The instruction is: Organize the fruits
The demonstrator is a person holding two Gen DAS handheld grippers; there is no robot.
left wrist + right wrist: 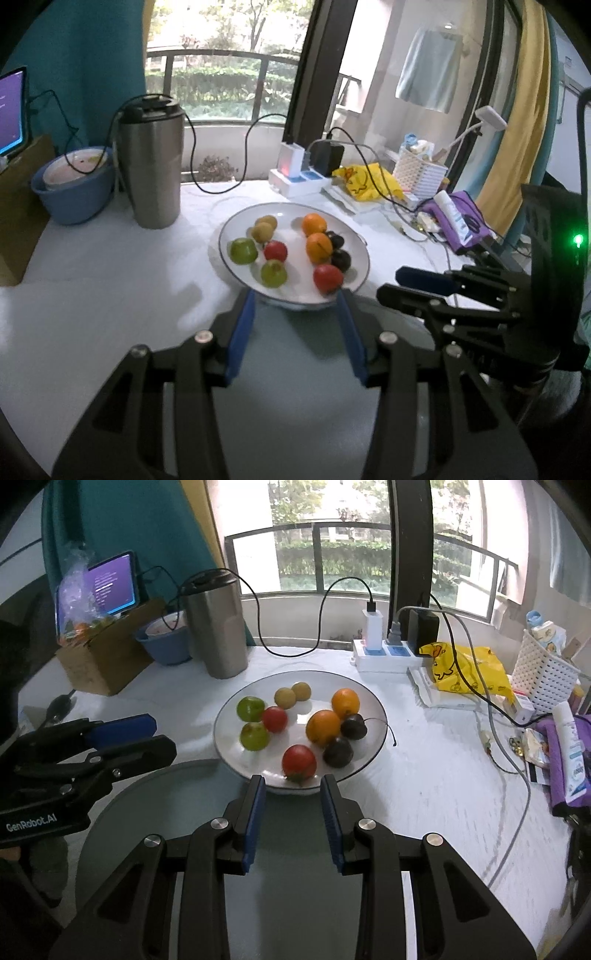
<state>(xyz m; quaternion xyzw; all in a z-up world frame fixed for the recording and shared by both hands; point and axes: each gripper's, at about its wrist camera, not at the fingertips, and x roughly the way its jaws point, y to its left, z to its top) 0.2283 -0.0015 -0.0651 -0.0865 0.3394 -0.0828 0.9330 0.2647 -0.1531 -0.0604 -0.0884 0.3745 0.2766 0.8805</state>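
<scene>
A white plate (288, 221) (229, 746) on the white table holds two green apples (243, 251), two red fruits (299, 762), two oranges (323, 727), two dark plums (338, 751) and two tan round fruits (285, 697). A bare grey-green round plate (147, 812) lies just in front of it. My left gripper (296, 297) (162, 733) hovers over the grey plate at the white plate's near rim, open and empty. My right gripper (293, 780) (391, 284) hangs beside it in front of the nearest red fruit, its jaws drawn in to a narrow gap with nothing between them.
A steel tumbler (153, 170), a blue bowl (74, 195), a cardboard box (107, 657) and a tablet (110, 583) stand at the back left. A power strip (384, 653) with cables, a yellow bag (465, 668), a white basket (543, 672) and purple clutter (565, 760) fill the right.
</scene>
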